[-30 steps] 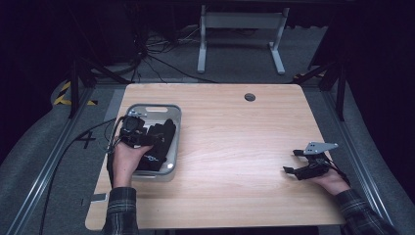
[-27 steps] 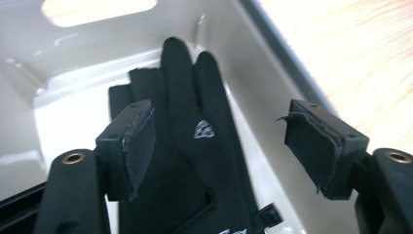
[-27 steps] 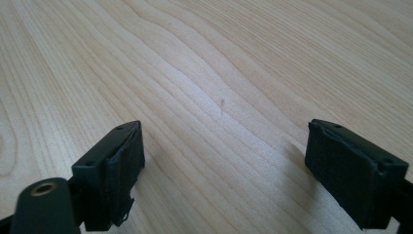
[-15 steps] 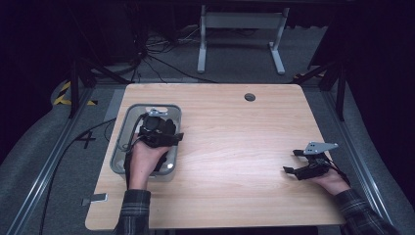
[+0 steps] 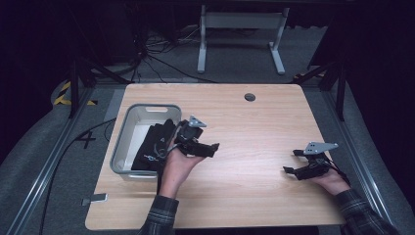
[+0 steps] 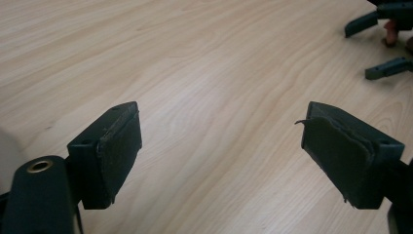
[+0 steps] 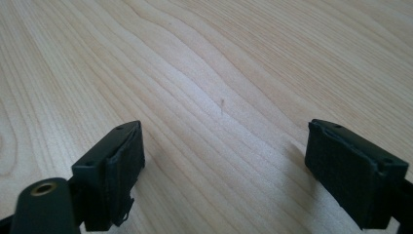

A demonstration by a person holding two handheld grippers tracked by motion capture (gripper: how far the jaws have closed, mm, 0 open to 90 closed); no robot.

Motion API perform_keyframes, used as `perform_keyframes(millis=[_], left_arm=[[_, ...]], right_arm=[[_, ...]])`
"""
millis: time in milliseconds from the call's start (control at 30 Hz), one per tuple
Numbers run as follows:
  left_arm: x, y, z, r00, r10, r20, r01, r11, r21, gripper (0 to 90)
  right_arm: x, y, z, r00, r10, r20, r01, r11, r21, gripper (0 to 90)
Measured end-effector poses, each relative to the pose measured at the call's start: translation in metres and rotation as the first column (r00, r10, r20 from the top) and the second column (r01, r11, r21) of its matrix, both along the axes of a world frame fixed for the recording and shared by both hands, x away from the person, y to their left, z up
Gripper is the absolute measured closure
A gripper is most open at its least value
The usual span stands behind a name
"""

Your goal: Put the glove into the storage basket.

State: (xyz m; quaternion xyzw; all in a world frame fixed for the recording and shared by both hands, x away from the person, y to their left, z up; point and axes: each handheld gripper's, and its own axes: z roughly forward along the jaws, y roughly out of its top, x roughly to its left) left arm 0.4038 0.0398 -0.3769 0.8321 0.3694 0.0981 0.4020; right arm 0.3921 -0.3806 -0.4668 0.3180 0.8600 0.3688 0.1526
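Both grippers empty, jaws wide: left gripper [image 5: 208, 147] just opening; dark cloth [image 5: 155, 143] in grey bin [image 5: 128, 122]; right gripper [image 5: 292, 162] idle.

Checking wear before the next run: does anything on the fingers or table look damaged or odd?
Yes: in the left gripper view, the pad on one of the left gripper's fingers is peeling, its top edge curled and frayed. The table looks fine.

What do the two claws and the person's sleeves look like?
Both the left claw and the right claw are black, with two blocky padded jaws and a grey three-cornered plate on top. A dark cable trails from the left one. The sleeves are dark plaid.
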Motion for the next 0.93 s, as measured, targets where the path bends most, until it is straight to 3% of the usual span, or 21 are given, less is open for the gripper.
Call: perform_keyframes(millis=[200,400,567,700,833,933], left_arm=[[-0.012,-0.037,-0.021,0.9954,-0.095,-0.011,0.096,0.9945,0.041,15.2],[-0.021,-0.060,-0.043,0.9902,-0.139,-0.011,0.139,0.9883,0.061,15.2],[-0.024,-0.067,-0.056,0.9903,-0.139,0.011,0.138,0.9884,0.063,15.2],[-0.025,-0.071,-0.067,0.9907,-0.136,-0.008,0.136,0.9886,0.064,15.2],[-0.025,-0.074,-0.076,0.9894,-0.140,-0.039,0.143,0.9850,0.096,15.2],[-0.025,-0.076,-0.078,0.9901,-0.136,-0.037,0.139,0.9853,0.099,15.0]], right_arm=[[0.000,0.000,0.000,1.0000,0.001,0.000,-0.001,1.000,0.000,15.3],[0.000,0.000,0.000,1.0000,0.001,-0.001,-0.001,1.000,0.000,15.1],[0.000,0.000,0.000,1.0000,0.007,-0.003,-0.007,1.000,-0.002,14.8],[0.000,0.000,0.000,1.0000,0.007,-0.004,-0.007,1.000,-0.001,14.7],[0.000,0.000,0.000,1.0000,0.007,-0.003,-0.007,1.000,-0.002,14.3],[0.000,0.000,0.000,1.0000,0.007,-0.003,-0.007,1.000,-0.004,14.2]])
